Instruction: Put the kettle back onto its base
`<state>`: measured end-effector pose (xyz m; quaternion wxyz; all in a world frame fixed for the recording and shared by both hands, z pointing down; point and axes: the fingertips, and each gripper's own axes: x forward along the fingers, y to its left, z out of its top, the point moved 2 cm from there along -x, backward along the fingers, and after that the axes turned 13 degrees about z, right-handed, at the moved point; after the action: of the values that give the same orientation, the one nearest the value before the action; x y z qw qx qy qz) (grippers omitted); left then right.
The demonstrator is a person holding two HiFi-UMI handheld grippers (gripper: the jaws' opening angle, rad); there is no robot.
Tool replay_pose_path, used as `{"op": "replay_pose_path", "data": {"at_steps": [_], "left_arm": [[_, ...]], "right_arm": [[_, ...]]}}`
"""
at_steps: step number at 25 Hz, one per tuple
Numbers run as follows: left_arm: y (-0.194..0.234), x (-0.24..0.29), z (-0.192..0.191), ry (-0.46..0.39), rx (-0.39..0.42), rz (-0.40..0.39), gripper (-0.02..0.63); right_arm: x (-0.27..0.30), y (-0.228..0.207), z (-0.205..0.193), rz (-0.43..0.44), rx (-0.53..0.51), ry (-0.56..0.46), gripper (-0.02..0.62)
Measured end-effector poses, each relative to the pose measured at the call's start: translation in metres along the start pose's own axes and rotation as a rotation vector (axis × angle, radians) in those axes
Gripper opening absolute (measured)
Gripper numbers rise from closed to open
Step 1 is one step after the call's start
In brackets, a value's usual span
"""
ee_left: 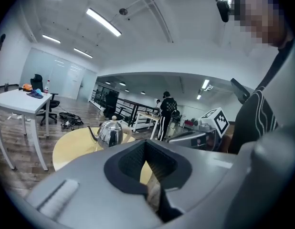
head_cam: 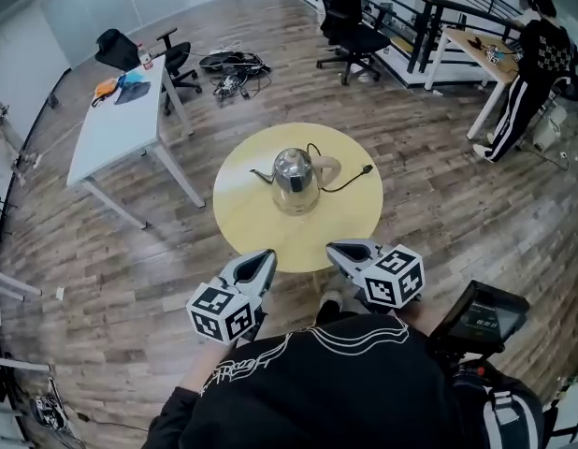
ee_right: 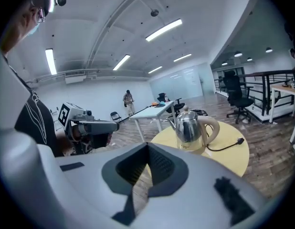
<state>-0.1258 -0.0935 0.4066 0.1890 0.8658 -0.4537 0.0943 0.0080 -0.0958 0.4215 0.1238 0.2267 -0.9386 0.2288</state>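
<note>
The shiny steel kettle with a cream handle point(head_cam: 294, 178) stands in the middle of the round yellow table point(head_cam: 242, 223), apart from both grippers. The left gripper point(head_cam: 265, 256) and right gripper point(head_cam: 337, 249) hover at its near edge, jaws clenched, empty.

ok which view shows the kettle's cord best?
Right gripper view: the cord runs unobstructed from the kettle to its plug. Head view shows it small; left gripper view shows only the kettle, no cord.
</note>
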Motion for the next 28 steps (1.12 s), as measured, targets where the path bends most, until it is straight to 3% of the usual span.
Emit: {"op": "replay_pose_path", "data": {"at_steps": [13, 20, 28], "left_arm": [[-0.028, -0.009, -0.001, 0.015, 0.024, -0.094, 0.006], [-0.038, -0.013, 0.005, -0.004, 0.049, -0.103, 0.006], [-0.039, -0.016, 0.004, -0.008, 0.022, -0.112, 0.006]], "right_arm": [[-0.003, 0.026, -0.010, 0.011, 0.005, 0.001, 0.006], [-0.008, 0.030, -0.005, 0.012, -0.016, 0.003, 0.006], [-0.011, 0.033, -0.005, -0.004, -0.028, -0.003, 0.006]]}}
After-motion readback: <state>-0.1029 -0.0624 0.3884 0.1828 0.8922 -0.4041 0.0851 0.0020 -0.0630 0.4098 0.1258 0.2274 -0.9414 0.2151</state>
